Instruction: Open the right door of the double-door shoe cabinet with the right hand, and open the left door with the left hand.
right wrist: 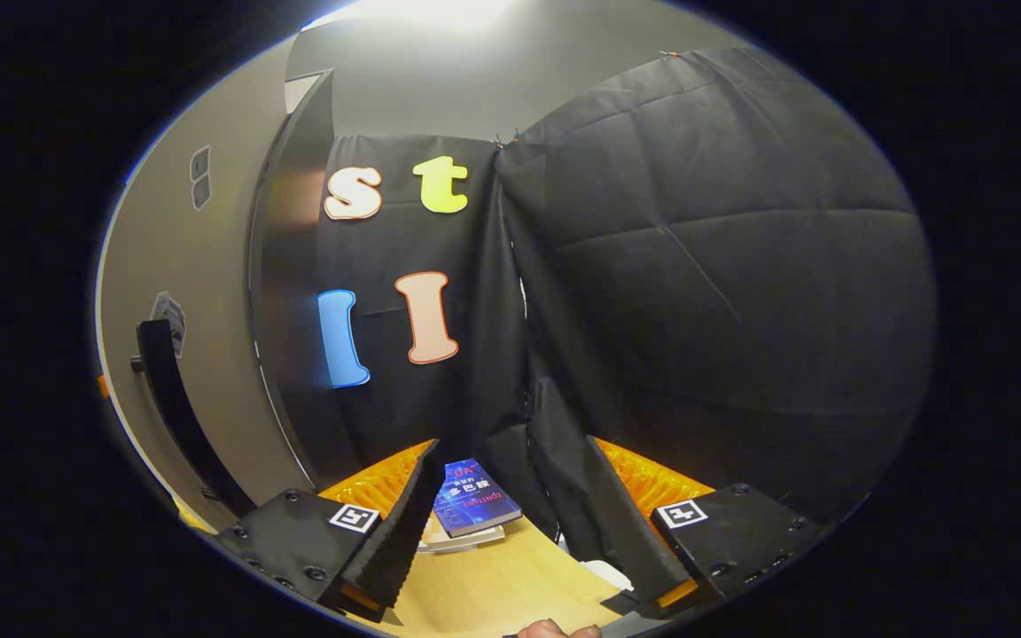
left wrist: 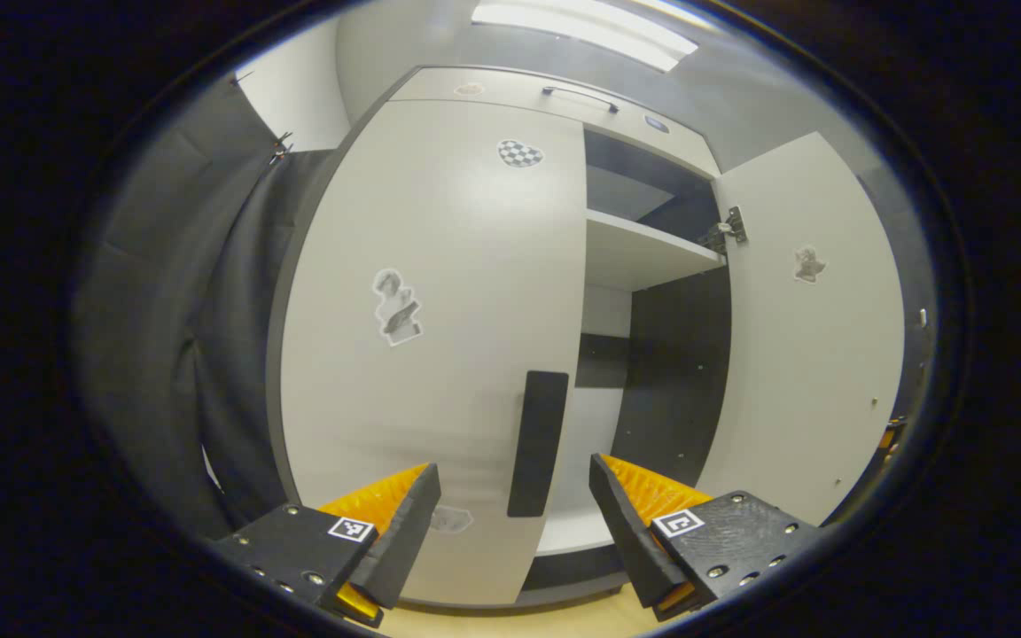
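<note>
A recording booth is indicated: black cloth walls (right wrist: 714, 266) are clipped up around a shoe cabinet (left wrist: 440, 354).

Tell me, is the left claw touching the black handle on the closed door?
Apart. In the left gripper view, the left claw is open, and the black handle of the closed left door sits beyond and between its fingers with door showing around it.

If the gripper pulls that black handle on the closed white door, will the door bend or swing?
The left door looks like a flat, stiff panel, so it would probably swing whole rather than bend. The right door already stands open on a hinge, which suggests the same. The long black handle looks smooth, so the fingers might slip.
</note>
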